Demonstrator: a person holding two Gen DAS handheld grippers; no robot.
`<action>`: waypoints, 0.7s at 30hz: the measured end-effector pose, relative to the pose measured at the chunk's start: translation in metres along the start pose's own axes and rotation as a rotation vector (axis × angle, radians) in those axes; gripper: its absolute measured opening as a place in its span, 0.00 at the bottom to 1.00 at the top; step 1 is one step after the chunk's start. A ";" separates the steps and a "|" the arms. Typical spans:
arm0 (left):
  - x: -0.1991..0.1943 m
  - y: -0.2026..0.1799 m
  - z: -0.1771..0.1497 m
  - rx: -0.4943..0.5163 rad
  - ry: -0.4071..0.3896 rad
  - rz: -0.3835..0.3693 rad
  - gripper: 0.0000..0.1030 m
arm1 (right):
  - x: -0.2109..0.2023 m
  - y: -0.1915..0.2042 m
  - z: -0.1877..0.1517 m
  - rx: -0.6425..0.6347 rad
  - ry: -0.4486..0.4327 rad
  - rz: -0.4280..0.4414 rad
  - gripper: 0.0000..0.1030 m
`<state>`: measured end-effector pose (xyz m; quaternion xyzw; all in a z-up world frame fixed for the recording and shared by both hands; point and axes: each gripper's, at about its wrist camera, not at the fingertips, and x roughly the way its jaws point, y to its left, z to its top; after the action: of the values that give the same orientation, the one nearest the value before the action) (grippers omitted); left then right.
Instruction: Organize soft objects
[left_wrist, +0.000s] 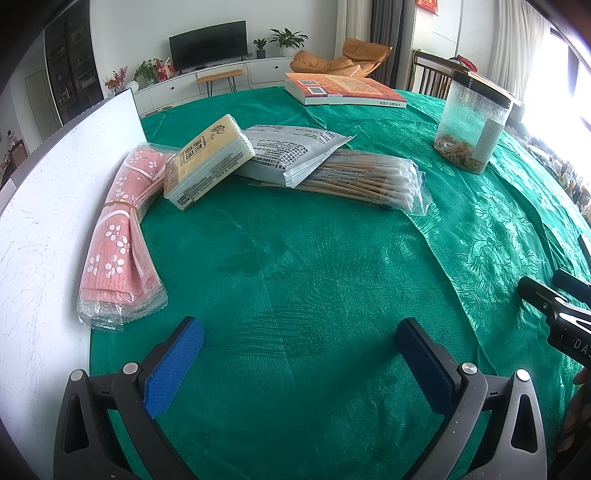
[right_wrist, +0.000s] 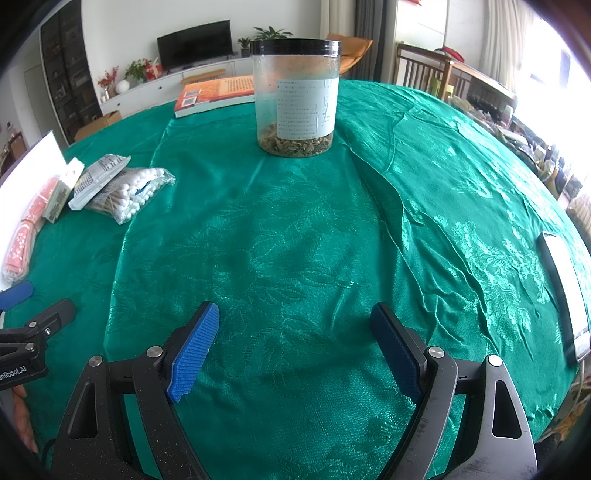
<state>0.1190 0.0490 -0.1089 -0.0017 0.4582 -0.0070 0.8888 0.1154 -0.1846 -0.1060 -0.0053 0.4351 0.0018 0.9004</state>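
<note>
From the left wrist view, the left gripper (left_wrist: 299, 354) hangs low over the green tablecloth (left_wrist: 295, 280) with its blue pads wide apart and nothing between them. The soft things lie in a loose row ahead of it, toward the left; a pink flowered cloth pack (left_wrist: 120, 236) rests against the white board (left_wrist: 48, 206); a yellow tissue pack (left_wrist: 208, 162) leans on the top end of that cloth; a grey printed pouch (left_wrist: 291, 151) sits just beside the tissues, and it lies on top of a bag of cotton swabs (left_wrist: 365, 181). They overlap and point different ways. Far back are an orange book (left_wrist: 343, 90) and a clear jar with a black lid (left_wrist: 472, 129) — well apart from the soft things. A bit of the right gripper (left_wrist: 554, 306) pokes in at the right edge.

From the right wrist view, the right gripper (right_wrist: 295, 350) is spread wide too and holds nothing; it points at the jar (right_wrist: 295, 96), not at the soft things. The swab bag (right_wrist: 129, 195) and the pouch (right_wrist: 98, 177) are far off to the left. A phone (right_wrist: 565, 291) lies at the right edge.

I think the job has hardly begun — no soft thing is in a gripper, and the pile looks untidy; picking up and lining up is all left to do.
</note>
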 end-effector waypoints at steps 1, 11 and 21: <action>0.000 0.000 0.000 0.000 0.000 0.000 1.00 | 0.000 0.000 0.000 0.000 0.000 0.000 0.84; -0.006 0.008 -0.008 0.013 0.032 -0.002 1.00 | 0.000 0.000 0.000 0.000 0.000 0.000 0.84; -0.014 0.014 -0.020 0.030 -0.001 -0.014 1.00 | -0.004 0.024 0.029 -0.097 -0.034 0.186 0.84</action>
<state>0.0949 0.0628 -0.1087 0.0084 0.4575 -0.0199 0.8890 0.1356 -0.1605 -0.0848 -0.0086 0.4178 0.1068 0.9022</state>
